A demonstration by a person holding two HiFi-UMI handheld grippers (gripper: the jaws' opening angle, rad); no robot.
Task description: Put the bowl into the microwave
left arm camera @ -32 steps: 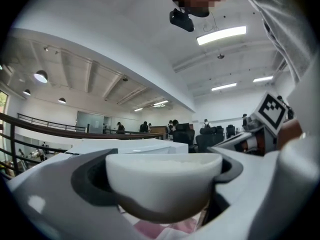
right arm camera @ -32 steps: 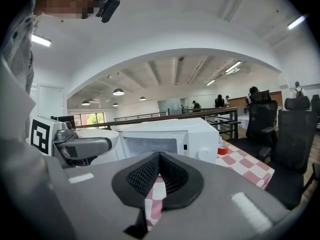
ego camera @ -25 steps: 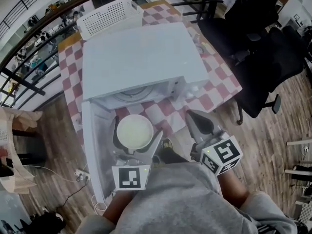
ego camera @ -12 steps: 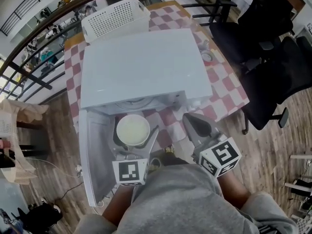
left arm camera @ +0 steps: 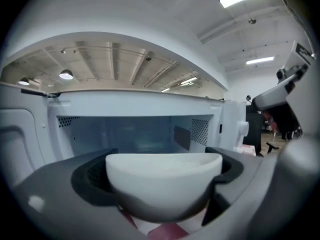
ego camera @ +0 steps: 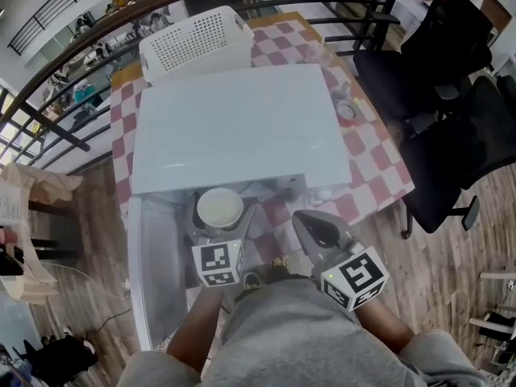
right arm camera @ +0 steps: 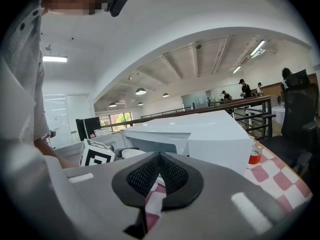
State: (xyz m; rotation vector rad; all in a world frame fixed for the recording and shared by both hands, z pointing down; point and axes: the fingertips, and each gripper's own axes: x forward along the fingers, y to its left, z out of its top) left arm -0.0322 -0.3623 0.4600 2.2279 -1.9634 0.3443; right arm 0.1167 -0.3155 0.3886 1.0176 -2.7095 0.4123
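A white bowl (ego camera: 219,207) is held level at the mouth of the white microwave (ego camera: 238,119), with my left gripper (ego camera: 218,218) shut on it. In the left gripper view the bowl (left arm camera: 164,180) fills the space between the dark jaws, and the microwave's open cavity (left arm camera: 135,134) lies straight ahead. My right gripper (ego camera: 316,226) hangs to the right of the bowl, in front of the microwave's control side, shut with nothing in it; its pads (right arm camera: 175,176) meet at their tips.
The microwave door (ego camera: 153,260) hangs open at the left of the bowl. A white perforated basket (ego camera: 197,35) stands behind the microwave on the red-checked table (ego camera: 372,164). A roll of red tape (right arm camera: 255,155) lies at the microwave's right. Black office chairs (ego camera: 435,63) stand to the right.
My left gripper has carried the bowl forward, from above the open door to the cavity's mouth. The right gripper has shifted slightly left and forward, still shut.
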